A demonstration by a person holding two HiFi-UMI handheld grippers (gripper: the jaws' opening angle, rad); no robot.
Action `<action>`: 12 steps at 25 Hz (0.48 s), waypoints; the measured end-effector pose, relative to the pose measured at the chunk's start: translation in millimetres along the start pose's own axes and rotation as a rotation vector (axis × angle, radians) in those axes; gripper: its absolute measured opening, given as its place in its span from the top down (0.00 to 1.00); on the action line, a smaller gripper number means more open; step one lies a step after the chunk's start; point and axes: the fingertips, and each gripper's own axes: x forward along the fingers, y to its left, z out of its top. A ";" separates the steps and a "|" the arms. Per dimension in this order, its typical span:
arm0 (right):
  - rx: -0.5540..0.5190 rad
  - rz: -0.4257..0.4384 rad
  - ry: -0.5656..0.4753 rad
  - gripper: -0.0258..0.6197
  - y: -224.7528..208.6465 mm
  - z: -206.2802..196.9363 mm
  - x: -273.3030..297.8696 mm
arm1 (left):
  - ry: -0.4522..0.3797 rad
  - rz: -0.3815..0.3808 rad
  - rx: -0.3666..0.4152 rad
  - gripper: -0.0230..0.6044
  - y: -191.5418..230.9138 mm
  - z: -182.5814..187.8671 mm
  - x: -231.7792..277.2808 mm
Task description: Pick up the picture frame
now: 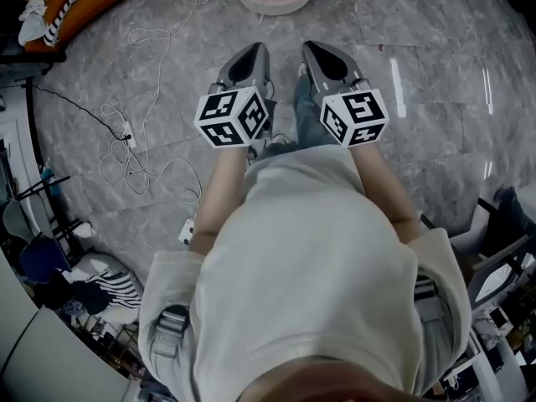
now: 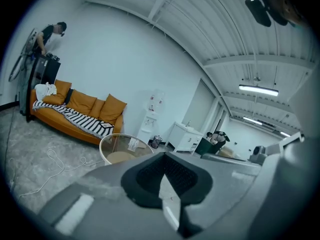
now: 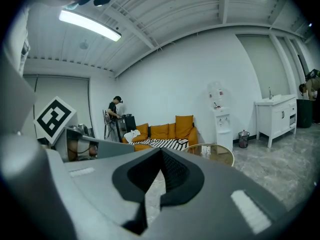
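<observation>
Both grippers are held side by side in front of the person, pointing across the floor at a round glass-topped table (image 1: 276,5). My left gripper (image 1: 251,57) is shut, with nothing between its jaws. My right gripper (image 1: 322,55) is also shut and empty. In the left gripper view the left gripper (image 2: 162,156) points at the table (image 2: 112,143), where a small upright light-coloured item (image 2: 133,144) stands, possibly the picture frame. The right gripper view shows the right gripper (image 3: 161,156), the table (image 3: 220,156) and the same small item (image 3: 205,152). Both grippers are well short of the table.
White cables and a power strip (image 1: 130,132) lie on the grey marble floor at the left. An orange sofa (image 2: 80,111) with a striped blanket stands behind the table. A person (image 2: 50,34) stands by a rack at the far wall. A white cabinet (image 3: 275,116) is at the right.
</observation>
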 end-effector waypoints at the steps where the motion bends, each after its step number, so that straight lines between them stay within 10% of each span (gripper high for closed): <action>1: -0.004 0.008 0.005 0.96 -3.6 1.7 10.6 | -0.002 0.005 -0.002 0.96 6.3 4.9 7.5; 12: -0.083 0.070 0.034 0.96 -104.6 63.0 120.4 | -0.001 0.048 -0.047 0.96 41.2 70.2 136.1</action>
